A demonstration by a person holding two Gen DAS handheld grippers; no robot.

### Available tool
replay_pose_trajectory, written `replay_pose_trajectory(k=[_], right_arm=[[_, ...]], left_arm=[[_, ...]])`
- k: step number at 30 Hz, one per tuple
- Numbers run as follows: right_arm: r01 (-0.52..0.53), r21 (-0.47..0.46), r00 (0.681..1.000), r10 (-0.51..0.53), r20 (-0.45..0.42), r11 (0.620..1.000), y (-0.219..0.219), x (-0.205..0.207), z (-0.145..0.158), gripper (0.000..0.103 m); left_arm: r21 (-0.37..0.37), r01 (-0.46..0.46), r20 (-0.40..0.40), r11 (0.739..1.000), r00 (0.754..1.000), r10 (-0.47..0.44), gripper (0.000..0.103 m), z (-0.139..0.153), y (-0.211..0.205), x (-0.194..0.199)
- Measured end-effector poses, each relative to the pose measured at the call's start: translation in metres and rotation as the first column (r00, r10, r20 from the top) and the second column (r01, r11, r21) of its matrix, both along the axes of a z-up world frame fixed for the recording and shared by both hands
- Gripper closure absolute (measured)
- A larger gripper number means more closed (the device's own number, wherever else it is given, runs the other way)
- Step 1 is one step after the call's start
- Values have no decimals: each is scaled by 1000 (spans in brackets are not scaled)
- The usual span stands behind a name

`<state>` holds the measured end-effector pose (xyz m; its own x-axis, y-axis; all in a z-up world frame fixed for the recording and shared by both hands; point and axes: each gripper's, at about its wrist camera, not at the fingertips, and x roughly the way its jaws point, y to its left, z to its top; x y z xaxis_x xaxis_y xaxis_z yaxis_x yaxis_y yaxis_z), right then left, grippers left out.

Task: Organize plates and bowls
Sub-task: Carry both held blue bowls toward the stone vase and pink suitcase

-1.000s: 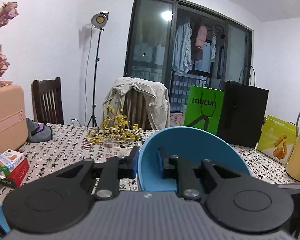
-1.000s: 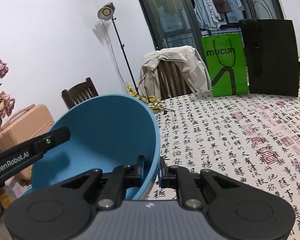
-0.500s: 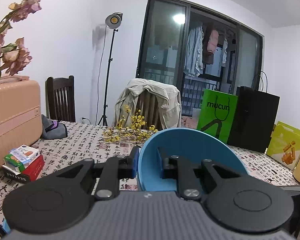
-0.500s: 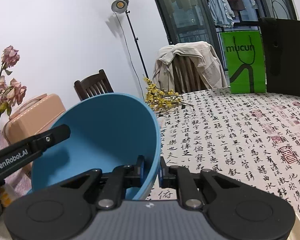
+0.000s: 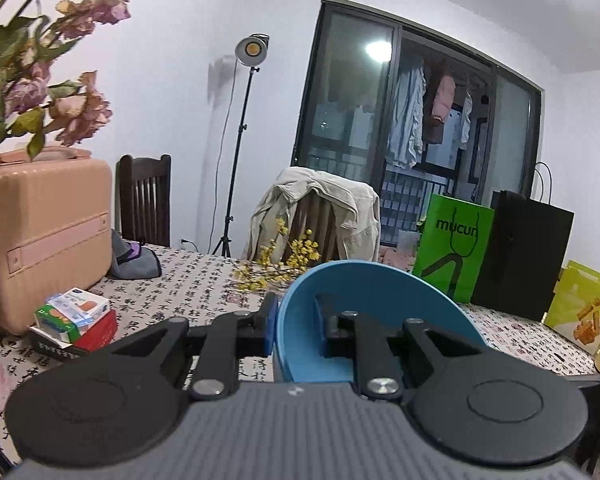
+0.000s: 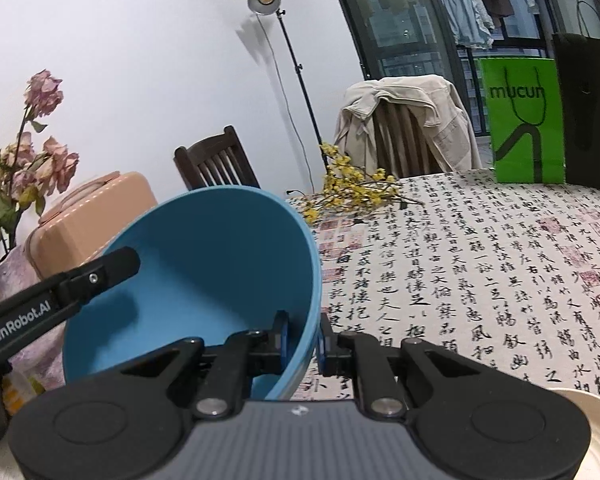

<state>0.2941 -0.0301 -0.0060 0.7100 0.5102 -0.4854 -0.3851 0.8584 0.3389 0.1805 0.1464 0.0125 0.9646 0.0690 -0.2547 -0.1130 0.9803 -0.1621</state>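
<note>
Both tongs carry one blue bowl above the calligraphy-print tablecloth: the left gripper and the right gripper each pinch its rim, one finger inside, one outside. A cream plate lies just right of the right gripper.

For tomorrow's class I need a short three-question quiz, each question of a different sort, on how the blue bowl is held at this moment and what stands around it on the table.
1. True or false: both grippers are shut on the rim of the blue bowl.
2. Which bag stands right beside the green bag? A) black bag B) red bag C) white bag
3. Fill in: the yellow flower sprigs lie on the ______.

Key
1. True: the left gripper and the right gripper each clamp the rim, one pad inside, one outside.
2. A
3. table
</note>
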Motion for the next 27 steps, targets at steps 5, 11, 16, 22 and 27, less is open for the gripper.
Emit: replay_pose_trajectory(k=[5, 11, 16, 22, 27], right_arm=[[-27, -3, 1000, 27, 4, 1000, 15, -3, 2, 90], [-63, -1, 998, 63, 4, 998, 31, -6, 3, 90], [-90, -6, 996, 90, 3, 996, 45, -8, 3, 90], [-129, -4, 992, 129, -13, 992, 58, -10, 2, 90], [-158, -16, 987, 158, -14, 987, 71, -14, 0, 90]], left_arm=[[-5, -23, 8, 1000, 1000, 23, 84, 0, 12, -8], [-13, -49, 17, 999, 999, 50, 84, -1, 26, -17], [-22, -74, 18, 997, 997, 75, 84, -3, 37, -23], [-32, -99, 22, 995, 995, 100, 84, -6, 48, -34], [-42, -125, 23, 991, 992, 126, 84, -11, 57, -43]])
